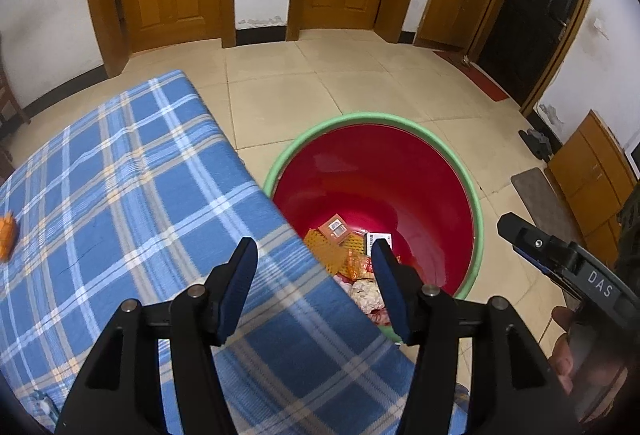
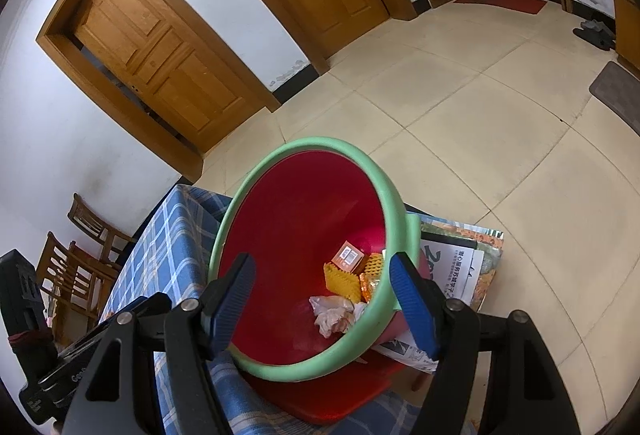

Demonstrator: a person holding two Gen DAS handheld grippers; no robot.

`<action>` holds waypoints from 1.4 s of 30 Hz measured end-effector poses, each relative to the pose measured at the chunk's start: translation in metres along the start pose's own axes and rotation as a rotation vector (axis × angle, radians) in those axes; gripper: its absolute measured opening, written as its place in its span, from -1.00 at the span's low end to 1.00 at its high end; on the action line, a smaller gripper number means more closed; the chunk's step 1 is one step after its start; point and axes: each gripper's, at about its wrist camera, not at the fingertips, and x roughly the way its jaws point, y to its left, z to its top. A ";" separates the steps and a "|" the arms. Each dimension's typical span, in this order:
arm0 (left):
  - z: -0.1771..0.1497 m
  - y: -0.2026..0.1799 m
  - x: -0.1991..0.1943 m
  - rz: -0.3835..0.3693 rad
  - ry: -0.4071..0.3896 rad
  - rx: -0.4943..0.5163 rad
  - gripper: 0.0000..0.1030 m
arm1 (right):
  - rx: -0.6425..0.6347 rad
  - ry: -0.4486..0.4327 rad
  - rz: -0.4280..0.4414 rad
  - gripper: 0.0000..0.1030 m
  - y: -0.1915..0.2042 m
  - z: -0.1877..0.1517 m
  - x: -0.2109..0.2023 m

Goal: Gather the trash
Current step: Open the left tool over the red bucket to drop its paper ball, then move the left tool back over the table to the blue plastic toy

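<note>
**Both hand-held grippers empty over bin**

Left hand-held gripper (image 1: 314, 255) fingers apart, holding nothing, above tabletop (image 1: 120, 175) edge; red bin (image 1: 400, 171) just ahead-right, trash (image 1: 352, 267) at its bottom. Right hand-held gripper (image 2: 322, 275) fingers apart, empty, bin (image 2: 288, 211) directly ahead below it. Orange scrap (image 1: 6, 235) far left on tabletop.

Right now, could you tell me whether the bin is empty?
Not empty: the bin holds a small box, wrappers and crumpled paper at the bottom.
</note>
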 end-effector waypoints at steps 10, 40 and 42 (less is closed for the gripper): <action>-0.012 0.031 -0.033 0.040 -0.039 -0.080 0.15 | -0.046 0.013 0.025 0.44 0.022 -0.005 -0.005; -0.100 0.148 -0.102 0.309 -0.081 -0.355 0.15 | -0.156 0.095 0.098 0.46 0.074 -0.039 -0.005; -0.106 0.154 -0.105 0.322 -0.076 -0.367 0.15 | -0.163 0.098 0.102 0.46 0.077 -0.041 -0.006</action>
